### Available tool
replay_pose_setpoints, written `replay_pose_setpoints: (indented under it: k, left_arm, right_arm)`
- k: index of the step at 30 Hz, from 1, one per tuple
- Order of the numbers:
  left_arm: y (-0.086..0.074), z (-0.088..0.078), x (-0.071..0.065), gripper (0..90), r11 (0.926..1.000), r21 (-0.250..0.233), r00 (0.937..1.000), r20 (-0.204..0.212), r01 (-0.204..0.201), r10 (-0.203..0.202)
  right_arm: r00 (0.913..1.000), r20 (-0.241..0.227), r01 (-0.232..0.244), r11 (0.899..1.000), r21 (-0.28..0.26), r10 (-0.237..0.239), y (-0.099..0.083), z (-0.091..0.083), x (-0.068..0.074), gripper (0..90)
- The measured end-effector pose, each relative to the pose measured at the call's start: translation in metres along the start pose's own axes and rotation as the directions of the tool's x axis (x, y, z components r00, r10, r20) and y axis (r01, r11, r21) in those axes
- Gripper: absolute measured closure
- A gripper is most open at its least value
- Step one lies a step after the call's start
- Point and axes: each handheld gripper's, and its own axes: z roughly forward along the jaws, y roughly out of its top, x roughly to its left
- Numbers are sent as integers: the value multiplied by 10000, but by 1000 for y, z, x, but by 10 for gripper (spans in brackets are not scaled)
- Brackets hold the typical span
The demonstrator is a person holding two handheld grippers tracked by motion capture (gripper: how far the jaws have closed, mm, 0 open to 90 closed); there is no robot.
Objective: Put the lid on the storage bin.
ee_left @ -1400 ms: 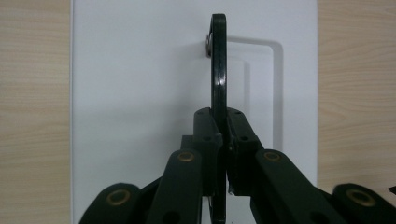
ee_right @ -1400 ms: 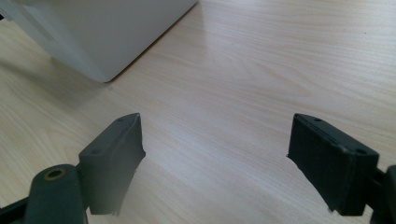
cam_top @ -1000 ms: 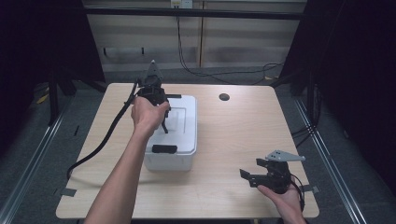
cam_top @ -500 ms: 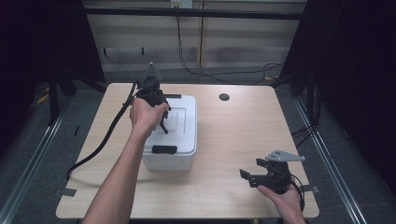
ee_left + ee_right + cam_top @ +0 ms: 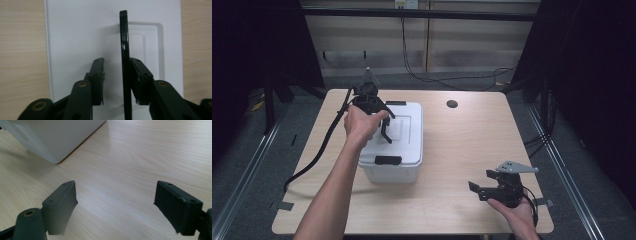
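— Box (image 5: 394, 142) on the table's left half: white plastic, lidded, a black latch (image 5: 388, 160) on its near end. What's hard to read?

— The black flat strip (image 5: 125, 65) in the left gripper view. It stands edge-on against one jaw, its lower end cut off by the frame; I cannot tell what it is.

— And the left gripper (image 5: 384, 122)?

— Over the lid's far part, jaws parted, a gap beside the strip. The lid (image 5: 82, 32) below shows a recessed rectangular panel.

— Surface, room?

— Light wood table (image 5: 462, 145) with a dark round hole (image 5: 452, 104) near its far edge. Dark surroundings, cables (image 5: 422, 75) on the floor beyond.

— Right gripper (image 5: 484, 190)?

— Near right corner, jaws wide apart over bare wood, holding nothing; the box's corner (image 5: 53, 157) shows in its view.
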Motion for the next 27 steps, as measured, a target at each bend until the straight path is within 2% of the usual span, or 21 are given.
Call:
replay_pose_setpoints:
  k: [3,7,9,12,14,16,18,20,23,25,26,27]
  left_arm:
    - [0,-1,1,575,9998,-156,9999,-42,-122,121]
    - [0,0,7,459,9995,-183,9990,360,-243,249]
    - [0,1,10,421,9994,-255,9989,391,-233,242]
    - [0,1,13,347,9976,-392,9981,198,-567,575]
    - [1,0,13,276,9967,-489,9966,486,-648,672]
    - [1,-2,12,254,9954,-582,9937,778,-763,807]
    - [1,-3,12,239,9949,-719,9930,892,-714,777]
    - [0,-4,13,201,9914,-776,9894,919,-1055,1125]
    - [-1,-6,14,190,9877,-1079,9887,862,-1128,1223]
    - [-2,-9,15,176,9837,-1458,9901,772,-1050,1171]
    - [-3,-12,15,168,9757,-1775,9874,689,-1286,1427]
    - [-4,-13,15,168,9714,-1928,9851,735,-1386,1552]
  right_arm:
    - [10000,-10,18,10000,0,-18,0,0,0,173]
    - [10000,-4,12,10000,-3,-12,0,0,0,173]
    - [10000,-13,11,10000,2,-11,0,0,0,173]
    - [10000,-11,27,10000,-2,-27,0,0,0,173]
    - [10000,-2,-1,10000,20,1,0,0,0,173]
    - [10000,-12,8,10000,13,-8,0,0,0,173]
    - [10000,-2,22,10000,-2,-22,0,0,1,173]
    - [10000,6,25,10000,13,-25,0,0,1,173]
    - [10000,-8,57,10000,15,-57,0,0,1,173]
    - [10000,-18,40,10000,25,-40,0,0,1,173]
    - [10000,-19,44,10000,24,-44,0,0,1,173]
    - [10000,-15,38,10000,26,-38,0,0,1,173]
